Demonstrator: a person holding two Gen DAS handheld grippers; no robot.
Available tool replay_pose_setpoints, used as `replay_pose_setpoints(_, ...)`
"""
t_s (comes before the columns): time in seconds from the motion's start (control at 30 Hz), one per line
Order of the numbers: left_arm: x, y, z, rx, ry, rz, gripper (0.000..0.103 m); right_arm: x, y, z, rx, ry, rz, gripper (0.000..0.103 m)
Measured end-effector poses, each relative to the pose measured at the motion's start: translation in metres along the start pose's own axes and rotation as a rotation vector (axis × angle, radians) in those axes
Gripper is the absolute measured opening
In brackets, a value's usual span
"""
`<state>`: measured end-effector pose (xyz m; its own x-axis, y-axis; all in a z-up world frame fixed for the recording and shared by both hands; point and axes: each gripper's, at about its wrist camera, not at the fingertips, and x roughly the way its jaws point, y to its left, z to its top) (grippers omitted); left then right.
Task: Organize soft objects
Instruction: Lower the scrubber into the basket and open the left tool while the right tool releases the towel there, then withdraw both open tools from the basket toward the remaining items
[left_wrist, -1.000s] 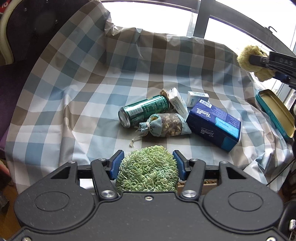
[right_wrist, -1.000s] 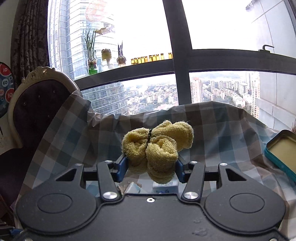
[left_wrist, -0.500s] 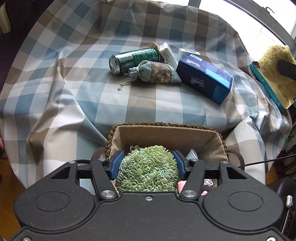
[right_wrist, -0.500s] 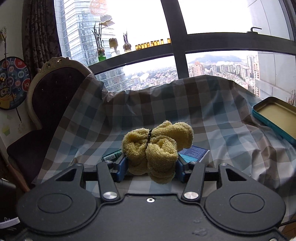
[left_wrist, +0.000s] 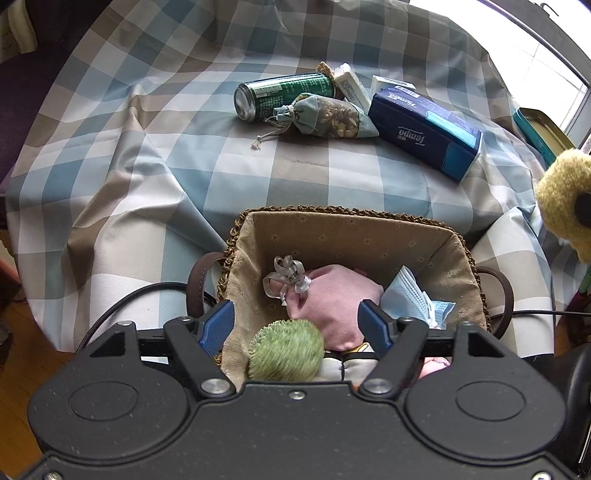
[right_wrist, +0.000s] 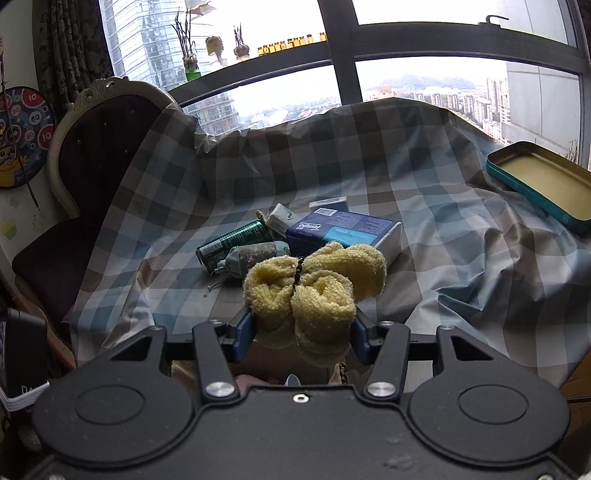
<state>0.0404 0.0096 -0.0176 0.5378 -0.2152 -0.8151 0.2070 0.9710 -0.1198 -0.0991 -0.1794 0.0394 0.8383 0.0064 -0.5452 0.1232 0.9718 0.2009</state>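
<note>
My left gripper (left_wrist: 297, 325) hangs over a fabric-lined wicker basket (left_wrist: 347, 225), its jaws opening. A green knitted pad (left_wrist: 286, 350) lies loose in the basket below them, clear of both blue pads. A pink pouch (left_wrist: 332, 299) with a grey ribbon and a blue face mask (left_wrist: 413, 299) lie in the basket too. My right gripper (right_wrist: 300, 328) is shut on a yellow fluffy towel bundle (right_wrist: 314, 291); the same bundle (left_wrist: 565, 199) shows at the right edge of the left wrist view. A patterned drawstring sachet (left_wrist: 328, 118) lies on the checked cloth.
On the checked tablecloth (left_wrist: 147, 147) lie a green can (left_wrist: 284, 94), a blue Tempo tissue pack (left_wrist: 424, 129) and two small white boxes (left_wrist: 351, 86). A teal tin lid (right_wrist: 543, 181) sits at the right edge. A dark chair (right_wrist: 99, 158) stands left; a black cable (left_wrist: 140, 295) runs by the basket.
The left gripper moved back and down over the basket, then its jaws spread and the green pad dropped free into it. The right gripper came lower toward the table with the towel.
</note>
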Motion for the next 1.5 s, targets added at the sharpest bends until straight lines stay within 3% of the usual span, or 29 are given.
replay_pose_setpoints(0.3,-0.008,0.012,-0.001,-0.054,-0.048,0.09,0.07,-0.001,0.014,-0.005,-0.052,0.026,0.051,0.053)
replay_pose_setpoints(0.63,-0.009,0.018,-0.007,-0.073,-0.049,0.096,0.071,0.006,0.034,-0.013,-0.099,0.069,0.111,0.055)
replay_pose_setpoints(0.8,-0.009,0.02,-0.011,-0.082,-0.047,0.096,0.071,0.008,0.039,-0.018,-0.108,0.077,0.114,0.061)
replay_pose_setpoints(1.5,-0.009,0.018,-0.014,-0.072,-0.045,0.096,0.071,0.016,0.031,-0.027,-0.091,0.133,0.058,0.062)
